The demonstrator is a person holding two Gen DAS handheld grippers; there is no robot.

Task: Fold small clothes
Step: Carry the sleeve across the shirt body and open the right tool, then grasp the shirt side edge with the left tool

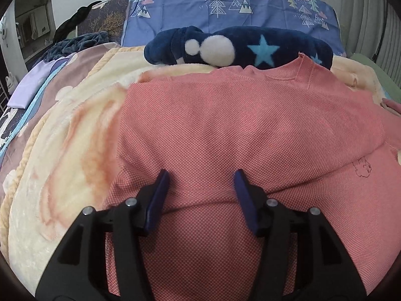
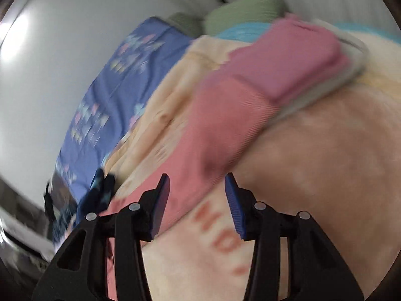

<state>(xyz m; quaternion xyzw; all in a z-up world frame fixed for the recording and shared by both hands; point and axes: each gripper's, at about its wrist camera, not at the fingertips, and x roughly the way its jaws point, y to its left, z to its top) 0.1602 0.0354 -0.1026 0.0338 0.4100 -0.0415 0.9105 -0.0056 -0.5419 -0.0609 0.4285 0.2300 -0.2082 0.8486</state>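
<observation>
A salmon-pink knit garment (image 1: 225, 130) lies spread on a cream blanket (image 1: 75, 138), its neckline at the far side. My left gripper (image 1: 200, 175) hovers over its near part, jaws open, with only flat cloth below them and nothing pinched. The right wrist view is blurred and tilted. In it, my right gripper (image 2: 196, 178) stands open above the edge of the same pink garment (image 2: 220, 135), where it meets the blanket (image 2: 325, 163). Whether the pads touch the cloth I cannot tell.
A navy fleece item (image 1: 250, 47) with a light-blue star and white dots lies beyond the garment. Behind it is a blue tree-print pillow (image 1: 225, 5). A folded pink piece (image 2: 295, 62) rests on a small pile at the far side. Green cloth (image 2: 240, 12) lies behind that.
</observation>
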